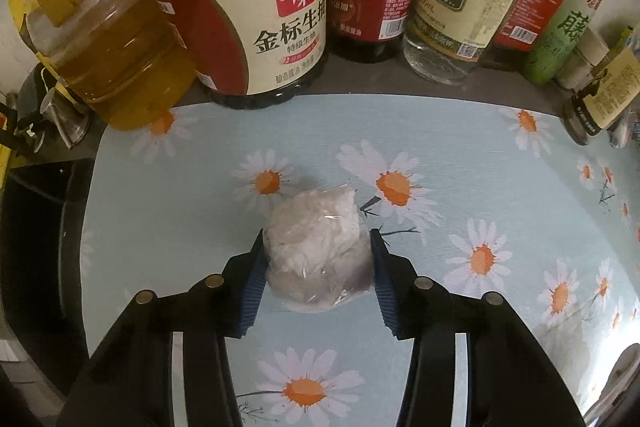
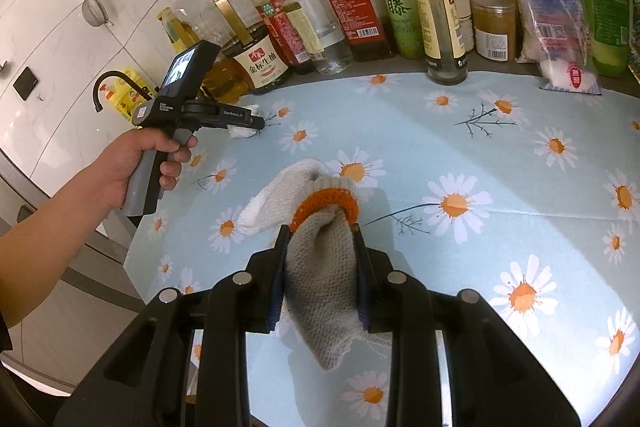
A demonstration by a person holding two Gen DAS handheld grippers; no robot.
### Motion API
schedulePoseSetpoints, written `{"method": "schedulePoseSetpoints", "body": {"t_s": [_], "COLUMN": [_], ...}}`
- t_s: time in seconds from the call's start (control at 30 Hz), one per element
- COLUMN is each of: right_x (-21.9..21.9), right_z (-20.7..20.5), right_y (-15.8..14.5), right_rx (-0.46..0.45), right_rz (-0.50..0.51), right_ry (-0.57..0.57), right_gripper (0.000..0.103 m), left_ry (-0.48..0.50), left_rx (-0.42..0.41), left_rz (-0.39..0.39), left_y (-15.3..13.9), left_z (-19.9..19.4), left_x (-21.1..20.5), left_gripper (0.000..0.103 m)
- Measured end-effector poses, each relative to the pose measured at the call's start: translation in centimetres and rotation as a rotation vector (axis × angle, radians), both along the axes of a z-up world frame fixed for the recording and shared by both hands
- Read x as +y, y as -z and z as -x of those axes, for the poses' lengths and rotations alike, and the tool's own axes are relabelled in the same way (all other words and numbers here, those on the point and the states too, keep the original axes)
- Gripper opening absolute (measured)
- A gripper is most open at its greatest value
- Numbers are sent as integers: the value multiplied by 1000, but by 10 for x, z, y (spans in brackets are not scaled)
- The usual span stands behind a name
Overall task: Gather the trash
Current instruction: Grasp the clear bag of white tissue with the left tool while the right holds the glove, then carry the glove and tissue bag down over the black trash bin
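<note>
**Daisy-cloth desk: both jaws loaded**

On the daisy-cloth desk (image 1: 168, 195), the left gripper (image 1: 316, 247) has its jaws clenched on a tissue wad (image 1: 316, 243); the right gripper (image 2: 320, 243) clamps a glove (image 2: 320, 267). Pickup step, I judge; next, lift clear of the bottles (image 1: 260, 27) beyond.

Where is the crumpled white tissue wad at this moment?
In the left wrist view, the tissue wad lies on the daisy tablecloth, pinched in the left hand-held gripper, in front of the soy sauce bottle.
</note>
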State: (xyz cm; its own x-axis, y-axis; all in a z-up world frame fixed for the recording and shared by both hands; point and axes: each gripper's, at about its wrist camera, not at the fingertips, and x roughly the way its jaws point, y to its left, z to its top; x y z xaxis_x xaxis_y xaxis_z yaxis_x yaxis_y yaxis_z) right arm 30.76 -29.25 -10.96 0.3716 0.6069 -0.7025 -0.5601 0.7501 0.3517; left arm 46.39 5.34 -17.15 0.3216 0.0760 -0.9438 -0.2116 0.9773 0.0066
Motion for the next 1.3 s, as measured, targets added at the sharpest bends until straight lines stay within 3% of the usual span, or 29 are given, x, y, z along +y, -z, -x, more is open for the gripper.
{"method": "schedulePoseSetpoints", "body": {"t_s": [0.63, 1.3], "right_x": [82, 159], "right_z": [87, 202], "right_y": [-10, 17], "right_rx": [-22, 16], "right_rz": [30, 54], "right_ry": [86, 117], "right_gripper": [30, 30], "left_ry": [189, 286], "left_rx": [-134, -166], "left_rz": [82, 214], "left_y": [-77, -89], "left_z": [128, 275], "left_x": [20, 52], "left_gripper": [46, 46]}}
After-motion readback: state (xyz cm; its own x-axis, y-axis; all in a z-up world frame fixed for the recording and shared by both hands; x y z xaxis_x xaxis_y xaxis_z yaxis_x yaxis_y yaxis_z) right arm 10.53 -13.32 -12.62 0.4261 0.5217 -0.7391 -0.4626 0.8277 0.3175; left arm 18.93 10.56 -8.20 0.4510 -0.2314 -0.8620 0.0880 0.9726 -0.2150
